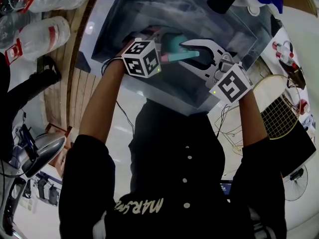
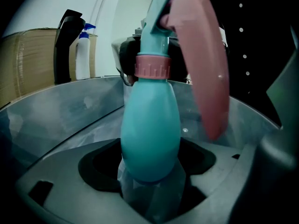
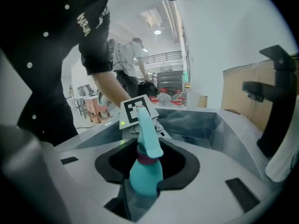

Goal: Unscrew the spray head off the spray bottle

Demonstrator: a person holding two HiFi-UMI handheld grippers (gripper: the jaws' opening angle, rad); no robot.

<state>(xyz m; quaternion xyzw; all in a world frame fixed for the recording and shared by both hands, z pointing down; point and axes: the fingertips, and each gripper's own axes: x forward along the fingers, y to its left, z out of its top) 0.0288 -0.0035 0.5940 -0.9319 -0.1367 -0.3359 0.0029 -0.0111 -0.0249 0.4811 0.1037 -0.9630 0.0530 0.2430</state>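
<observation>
Over the clear bin [image 1: 234, 29] the spray bottle [image 2: 150, 129] is pinched from both sides: the left gripper [image 2: 150, 183] clamps its teal belly and the right gripper [image 3: 140, 185] clamps the body from the right. That likely steadies it, with the pink collar [image 2: 152, 68] free for unscrewing.

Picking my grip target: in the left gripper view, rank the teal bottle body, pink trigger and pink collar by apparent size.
1. Teal bottle body and pink trigger: about alike; the trigger likely sits nearer the camera.
2. Pink collar: smallest.
</observation>
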